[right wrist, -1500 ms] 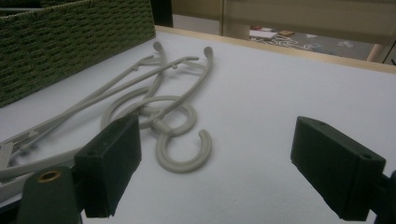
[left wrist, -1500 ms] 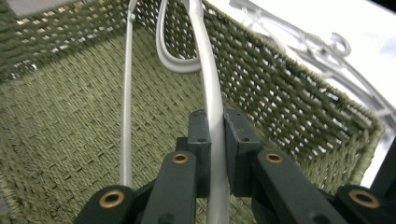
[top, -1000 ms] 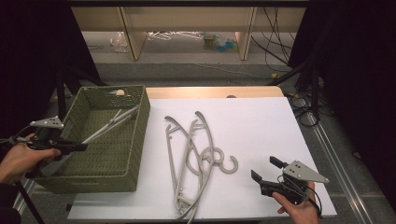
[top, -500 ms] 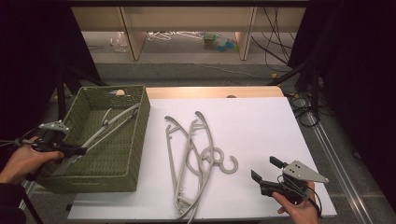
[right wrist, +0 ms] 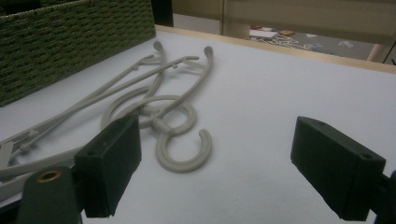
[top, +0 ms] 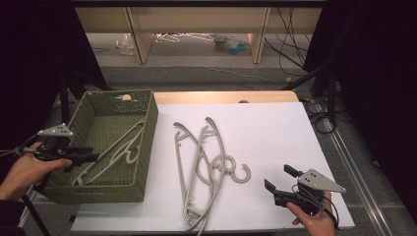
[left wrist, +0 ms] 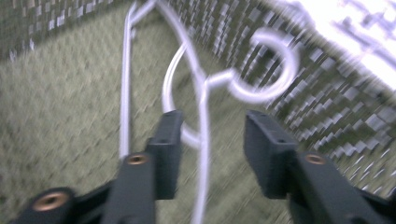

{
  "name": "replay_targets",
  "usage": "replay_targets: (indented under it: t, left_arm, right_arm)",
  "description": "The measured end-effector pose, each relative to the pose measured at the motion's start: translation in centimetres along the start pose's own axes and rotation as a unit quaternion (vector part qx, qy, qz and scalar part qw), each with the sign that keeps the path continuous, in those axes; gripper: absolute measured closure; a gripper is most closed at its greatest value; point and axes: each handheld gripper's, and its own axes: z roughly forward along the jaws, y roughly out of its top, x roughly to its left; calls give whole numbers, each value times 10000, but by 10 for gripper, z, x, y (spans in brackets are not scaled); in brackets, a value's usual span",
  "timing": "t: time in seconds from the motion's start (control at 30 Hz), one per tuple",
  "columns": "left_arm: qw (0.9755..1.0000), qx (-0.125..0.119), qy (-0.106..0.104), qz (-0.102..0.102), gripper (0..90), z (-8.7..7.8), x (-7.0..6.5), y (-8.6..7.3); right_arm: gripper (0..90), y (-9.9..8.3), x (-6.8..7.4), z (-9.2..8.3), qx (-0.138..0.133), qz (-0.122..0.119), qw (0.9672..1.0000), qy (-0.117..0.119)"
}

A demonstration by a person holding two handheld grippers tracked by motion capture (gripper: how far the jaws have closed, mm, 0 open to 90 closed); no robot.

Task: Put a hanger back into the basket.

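High view: the left gripper (top: 91,156) reaches over the near left wall of the green basket (top: 147,142), and a grey hanger (top: 118,147) lies inside the basket just ahead of its tips, slanting away toward the far right corner. The left gripper view, blurred, puts that hanger (left wrist: 201,93) on the basket floor with its thin bar running up between the two jaws; the jaws have just been opening and now stand partly apart with a clear gap on each side of the bar, the pads pressing on nothing. The hanger's hook curls just beyond the right jaw, against the woven wall. The right gripper (top: 282,179) rests low over the white table (top: 275,132) at its near right corner, jaws spread wide and empty. A heap of grey hangers (top: 201,167) lies to its left, between it and the basket, not touching it. In the right gripper view the nearest hook of that heap (right wrist: 182,149) lies on the white surface just ahead of the left jaw, the long arms trailing off to the left toward the basket (right wrist: 70,42), and bare table stretches ahead of the right jaw.
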Motion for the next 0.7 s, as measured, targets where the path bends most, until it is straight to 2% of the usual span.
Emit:
replay_targets:
  t: [0.2,0.23,0.3,0.33,0.37,0.43,0.47,0.5,0.53,0.57,0.6,0.63,0.67,0.7]
  left_arm:
    - [9981,-593,-64,-132,399,0,-42,13]
    - [9977,-670,-90,-61,392,0,-49,15]
    - [9963,-844,-164,-84,372,3,-64,19]
    - [9963,-844,-164,-84,360,3,-64,19]
    - [9955,-923,-221,-13,353,7,-78,22]
    - [9936,-1106,-247,23,337,13,-91,23]
    - [9931,-1135,-279,38,331,16,-97,23]
    - [9940,-1046,-306,56,335,18,-104,25]
    - [9940,-1046,-306,56,332,18,-104,25]
    - [9923,-1165,-397,117,323,24,-114,25]
    - [9940,-1001,-413,169,315,24,-119,26]
    - [9929,-1083,-456,179,308,28,-123,26]
    - [9929,-1083,-456,179,299,28,-123,26]
    - [9928,-1079,-485,211,299,30,-129,27]
  right_arm:
    - [172,0,0,0,-21,44,10000,-4]
    - [172,0,0,0,-31,13,10000,-20]
    - [172,0,0,0,-24,48,10000,-12]
    - [172,0,0,0,-31,47,10000,-13]
    - [172,-1,1,2,-159,47,9999,18]
    - [172,-1,1,2,-157,51,9999,24]
    - [172,-1,0,2,-155,51,9999,25]
    - [172,-1,0,2,-152,59,9999,27]
    - [172,-1,0,2,-160,63,9998,26]
    - [172,-1,0,2,-166,59,9998,20]
    - [172,-1,0,2,-169,62,9998,28]
    - [172,-1,0,2,-208,70,9998,20]
    - [172,-1,0,2,-208,70,9998,20]
    - [172,-1,0,2,-216,69,9997,34]
